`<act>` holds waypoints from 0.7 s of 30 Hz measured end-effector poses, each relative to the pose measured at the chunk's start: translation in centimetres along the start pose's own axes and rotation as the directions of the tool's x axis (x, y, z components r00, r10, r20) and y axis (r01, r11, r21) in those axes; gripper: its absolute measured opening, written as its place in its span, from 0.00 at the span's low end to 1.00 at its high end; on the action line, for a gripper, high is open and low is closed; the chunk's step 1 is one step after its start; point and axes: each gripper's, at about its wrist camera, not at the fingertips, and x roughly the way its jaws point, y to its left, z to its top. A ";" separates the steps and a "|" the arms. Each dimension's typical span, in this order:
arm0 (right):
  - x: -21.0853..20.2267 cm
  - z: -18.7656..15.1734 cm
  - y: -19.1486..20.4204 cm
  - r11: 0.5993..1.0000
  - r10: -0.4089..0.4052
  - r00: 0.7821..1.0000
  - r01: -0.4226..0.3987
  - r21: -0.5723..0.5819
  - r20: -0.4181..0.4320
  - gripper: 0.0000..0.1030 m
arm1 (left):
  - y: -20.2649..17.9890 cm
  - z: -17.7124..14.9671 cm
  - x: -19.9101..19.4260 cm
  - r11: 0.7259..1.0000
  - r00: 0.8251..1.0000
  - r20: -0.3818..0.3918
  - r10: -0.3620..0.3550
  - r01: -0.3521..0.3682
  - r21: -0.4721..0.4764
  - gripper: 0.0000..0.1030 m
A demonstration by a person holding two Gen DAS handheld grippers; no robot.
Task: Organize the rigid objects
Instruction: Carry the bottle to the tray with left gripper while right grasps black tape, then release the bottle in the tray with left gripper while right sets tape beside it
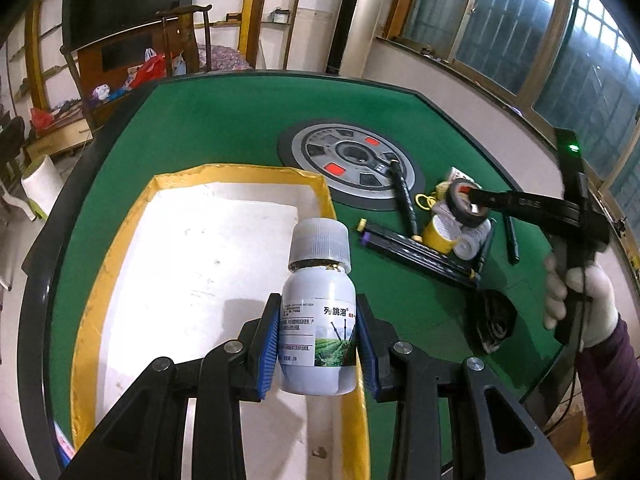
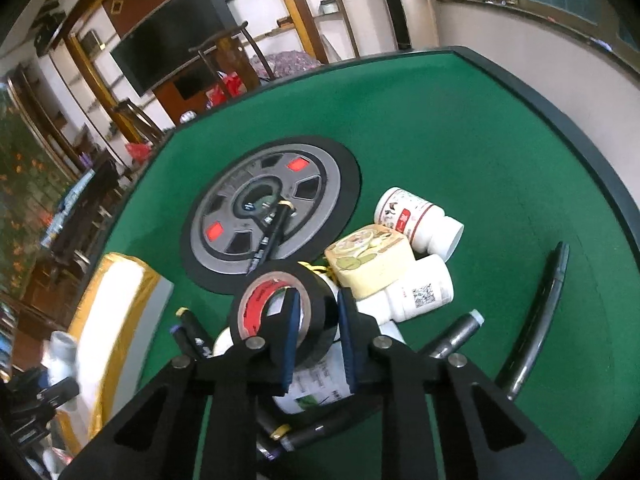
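holding a white bottle (image 1: 318,320) tight, the left gripper (image 1: 318,336) has its blue pads squeezing the label on both sides. the bottle hangs upright over the white tray w/ the yellow edge (image 1: 240,172), near its right side. it could land on the yellow rim and tip out onto the green table (image 1: 200,128) if it's let go too far right. the cap end is high above the pads, so a bump could make it swing.

next, to the right, the pile: pens, small bottles, a yellow cup (image 1: 438,234), a round box (image 2: 370,264).

the right gripper (image 2: 318,336) is pinching the black tape roll (image 2: 280,308), one finger inside the hole, one outside. the roll sits on top of the pile, touching stuff under it. lifting fast could knock the bottles rolling, maybe off the table. the grip is on just one wall of the roll, so it might tilt and slip out.
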 end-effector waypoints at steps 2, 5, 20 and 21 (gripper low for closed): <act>-0.9 0.0 0.3 1.000 0.006 1.000 -0.006 -0.010 0.018 0.18 | 0.3 0.7 0.4 1.000 1.000 -0.010 0.007 -0.007 0.001 0.35; -2.4 0.4 1.7 0.999 0.027 0.999 -0.025 -0.037 0.046 0.18 | 1.4 2.0 1.9 1.000 0.999 -0.043 0.008 -0.009 -0.021 0.35; 1.9 0.1 15.2 0.957 0.216 0.969 -0.235 -0.168 -0.123 0.18 | 7.3 5.2 9.3 0.975 0.991 -0.134 -0.029 -0.001 -0.223 0.35; 2.4 0.1 15.9 0.959 0.201 0.971 -0.222 -0.178 -0.128 0.18 | 7.7 5.1 9.3 0.972 0.990 -0.136 -0.032 -0.001 -0.237 0.35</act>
